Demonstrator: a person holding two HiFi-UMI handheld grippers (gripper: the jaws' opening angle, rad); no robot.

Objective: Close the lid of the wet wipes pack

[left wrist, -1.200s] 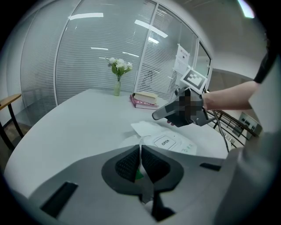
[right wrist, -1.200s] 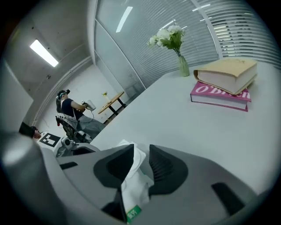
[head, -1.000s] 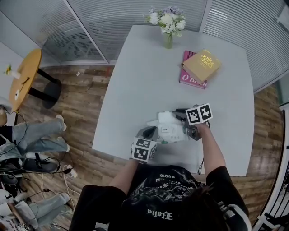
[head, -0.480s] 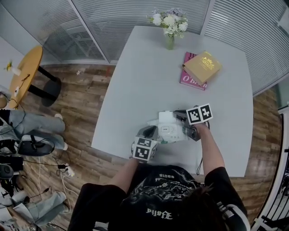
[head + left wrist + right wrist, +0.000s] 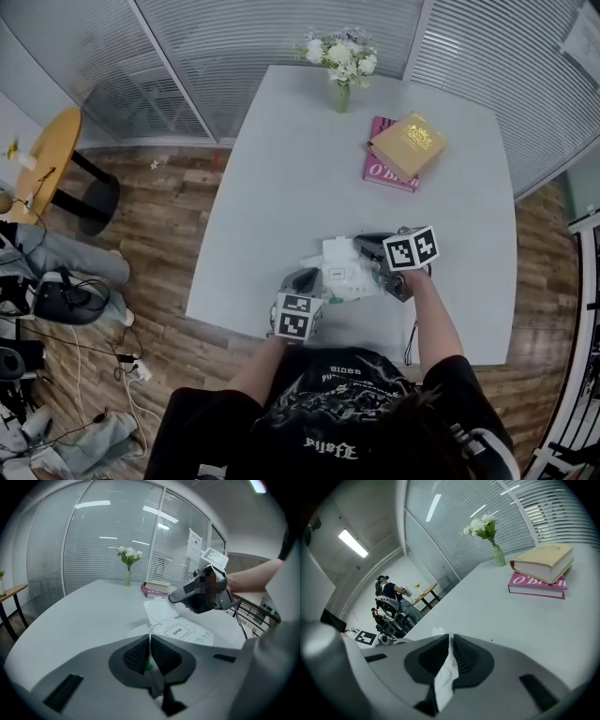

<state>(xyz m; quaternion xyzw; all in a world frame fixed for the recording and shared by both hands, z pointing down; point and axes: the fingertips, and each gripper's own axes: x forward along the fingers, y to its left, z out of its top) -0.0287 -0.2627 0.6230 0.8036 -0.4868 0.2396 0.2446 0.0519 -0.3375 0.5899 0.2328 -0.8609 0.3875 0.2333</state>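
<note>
The white wet wipes pack point(image 5: 354, 281) lies near the table's front edge, with an "OPEN" label point(image 5: 177, 631) on top. Its white lid point(image 5: 337, 252) is flipped open and tilts up behind the label point(image 5: 160, 611). My left gripper point(image 5: 305, 279) is shut on the pack's near left seam; a green bit shows between the pads point(image 5: 149, 660). My right gripper point(image 5: 362, 245) reaches in from the right to the lid's far edge point(image 5: 172, 598). Its jaws have just been closing and now pinch the thin white lid point(image 5: 443, 677) between them point(image 5: 450, 656).
Two stacked books, tan on pink point(image 5: 403, 145), lie at the table's far right, and a vase of flowers point(image 5: 339, 58) stands at its far edge. The grey table point(image 5: 281, 187) ends close in front. A round wooden side table point(image 5: 52, 159) and cables are on the floor at the left.
The right gripper has risen a little at the lid's far edge. The left gripper has stayed on the pack's seam.
</note>
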